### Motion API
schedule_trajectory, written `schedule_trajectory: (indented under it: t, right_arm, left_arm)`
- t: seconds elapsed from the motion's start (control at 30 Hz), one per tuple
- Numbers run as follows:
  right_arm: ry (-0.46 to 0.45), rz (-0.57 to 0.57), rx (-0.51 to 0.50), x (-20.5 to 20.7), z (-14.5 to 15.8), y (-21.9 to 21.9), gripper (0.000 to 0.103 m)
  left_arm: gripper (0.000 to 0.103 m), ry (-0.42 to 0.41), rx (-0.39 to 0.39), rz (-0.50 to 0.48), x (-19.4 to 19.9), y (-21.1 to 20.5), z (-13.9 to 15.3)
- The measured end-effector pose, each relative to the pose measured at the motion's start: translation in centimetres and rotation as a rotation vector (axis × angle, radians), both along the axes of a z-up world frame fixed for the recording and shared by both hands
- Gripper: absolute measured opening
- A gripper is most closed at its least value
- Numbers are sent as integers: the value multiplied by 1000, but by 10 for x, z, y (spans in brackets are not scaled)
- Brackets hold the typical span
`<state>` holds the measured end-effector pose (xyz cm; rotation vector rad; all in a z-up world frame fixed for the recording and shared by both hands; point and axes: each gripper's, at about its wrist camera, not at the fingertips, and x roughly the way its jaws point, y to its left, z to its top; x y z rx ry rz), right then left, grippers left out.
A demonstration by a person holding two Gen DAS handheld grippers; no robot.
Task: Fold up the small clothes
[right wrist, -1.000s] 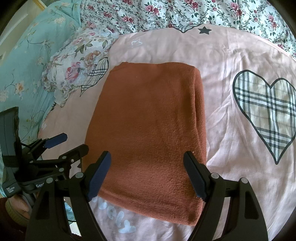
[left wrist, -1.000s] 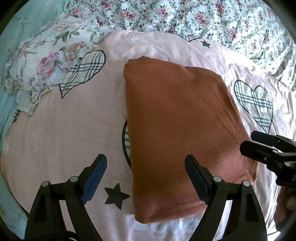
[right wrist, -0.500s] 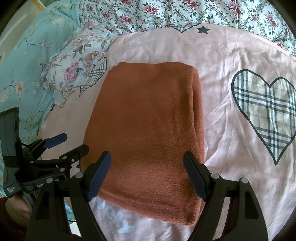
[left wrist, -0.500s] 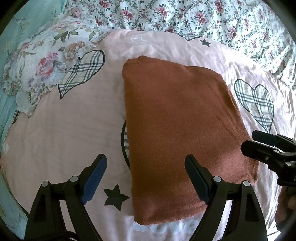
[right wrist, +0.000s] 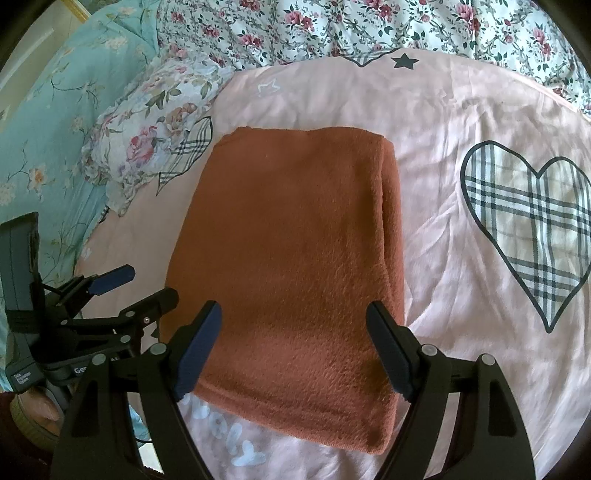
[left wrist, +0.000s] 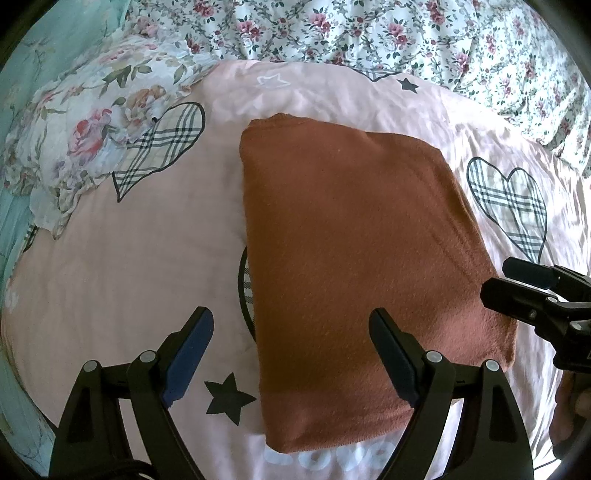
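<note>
A rust-brown knit garment (left wrist: 354, 258) lies folded into a thick rectangle on the pink bedsheet (left wrist: 129, 277); it also shows in the right wrist view (right wrist: 291, 266). My left gripper (left wrist: 291, 332) is open and empty, hovering over the garment's near left edge. My right gripper (right wrist: 293, 325) is open and empty over the garment's near end. The right gripper also appears at the right edge of the left wrist view (left wrist: 517, 280), and the left gripper at the left of the right wrist view (right wrist: 144, 286).
The pink sheet has plaid hearts (right wrist: 528, 229) and black stars (left wrist: 229, 400). A floral pillow (left wrist: 96, 133) lies at the left. A floral quilt (left wrist: 369, 33) runs along the back, and a teal floral cover (right wrist: 44, 122) is further left.
Both grippers have drawn back slightly from the garment and stay open. The garment has not moved.
</note>
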<state>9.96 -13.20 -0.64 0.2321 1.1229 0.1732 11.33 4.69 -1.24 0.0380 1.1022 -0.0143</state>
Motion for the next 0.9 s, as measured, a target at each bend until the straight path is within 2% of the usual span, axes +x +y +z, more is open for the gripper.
schedule_trajectory:
  t: [0.2, 0.9]
  right_arm:
    - [-6, -12, -7, 7, 0, -3, 81]
    - [-15, -35, -6, 6, -1, -1, 81]
  left_arm:
    - [87, -15, -25, 11, 4, 3, 0]
    - [87, -18, -14, 19, 6, 7, -4]
